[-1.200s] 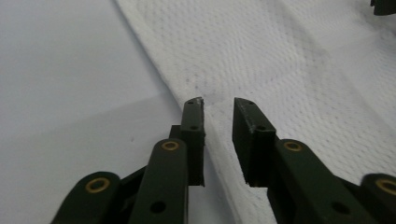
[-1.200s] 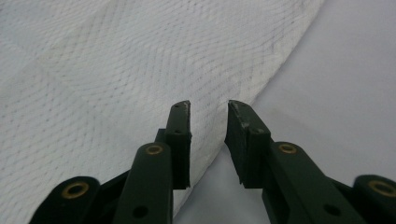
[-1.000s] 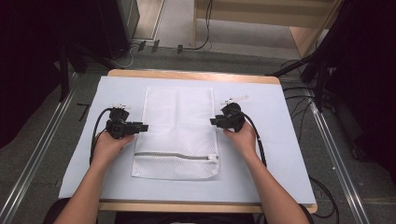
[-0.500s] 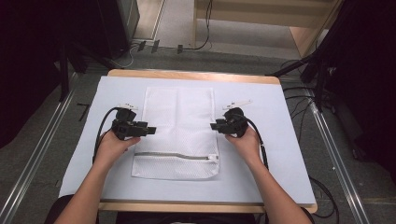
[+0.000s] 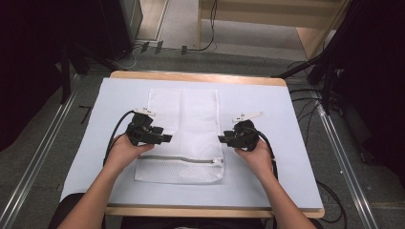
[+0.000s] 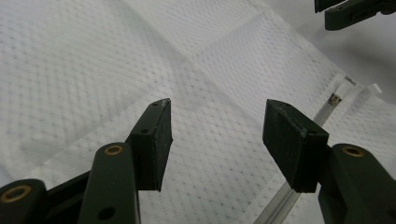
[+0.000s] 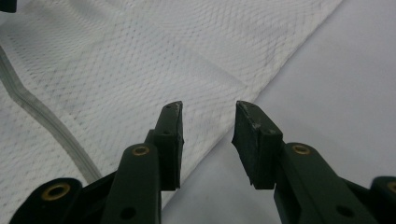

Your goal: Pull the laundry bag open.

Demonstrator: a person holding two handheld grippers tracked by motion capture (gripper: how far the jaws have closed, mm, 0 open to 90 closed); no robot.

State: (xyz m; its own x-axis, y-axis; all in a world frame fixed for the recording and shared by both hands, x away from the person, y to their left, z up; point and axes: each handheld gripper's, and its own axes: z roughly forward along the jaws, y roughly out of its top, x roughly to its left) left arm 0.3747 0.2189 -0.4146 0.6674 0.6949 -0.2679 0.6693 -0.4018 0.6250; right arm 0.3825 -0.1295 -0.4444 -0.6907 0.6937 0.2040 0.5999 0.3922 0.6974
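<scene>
Between both hand-held grippers: mesh bag (image 5: 184,138)

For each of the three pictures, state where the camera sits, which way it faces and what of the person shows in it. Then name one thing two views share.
High view: above the person's side, looking forward and down on the table; both forearms, left gripper and right gripper show.
Left gripper view: rides the left gripper, looking along its open jaws across the mesh bag toward the zipper.
Right gripper view: rides the right gripper, jaws open over the bag's edge.
Shared: the mesh bag and its zipper, in all three.
</scene>
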